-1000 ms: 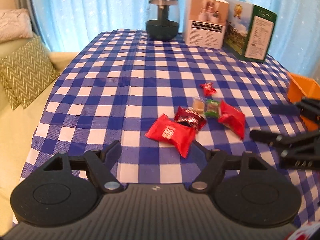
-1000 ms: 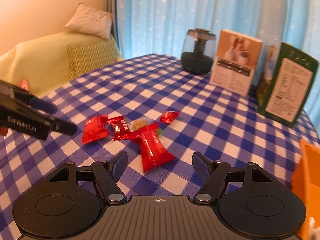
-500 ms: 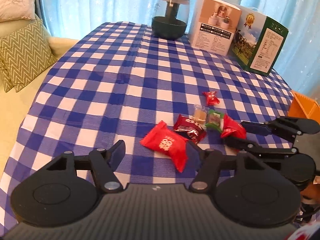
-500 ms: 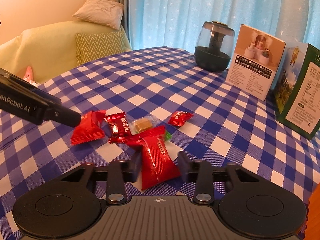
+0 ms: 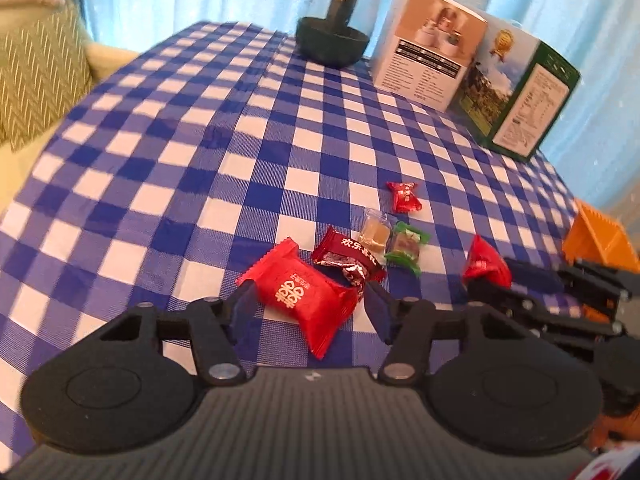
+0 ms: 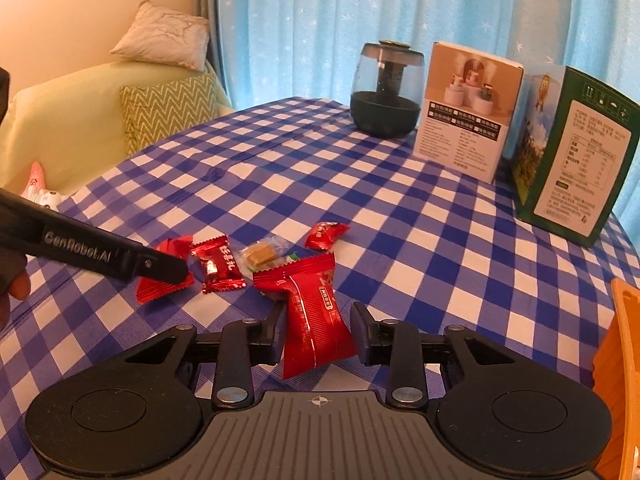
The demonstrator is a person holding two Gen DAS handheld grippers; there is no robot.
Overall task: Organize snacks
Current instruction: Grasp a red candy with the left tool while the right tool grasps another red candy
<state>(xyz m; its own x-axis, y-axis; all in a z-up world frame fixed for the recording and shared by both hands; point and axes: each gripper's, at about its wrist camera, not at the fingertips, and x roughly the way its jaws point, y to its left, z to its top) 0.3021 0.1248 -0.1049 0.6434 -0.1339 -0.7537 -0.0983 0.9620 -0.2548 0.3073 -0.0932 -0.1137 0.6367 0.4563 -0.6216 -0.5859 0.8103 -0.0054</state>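
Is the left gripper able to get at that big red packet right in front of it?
Probably yes. The big red packet already lies between the left gripper's jaws, which have just been closing. Nothing covers it; only the dark red candy touches its far end.

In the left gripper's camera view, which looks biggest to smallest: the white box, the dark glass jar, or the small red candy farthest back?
1. white box
2. dark glass jar, slightly smaller; it stands a little farther back, so the gap with the box is unsure
3. small red candy, clearly the smallest though it lies nearer the camera
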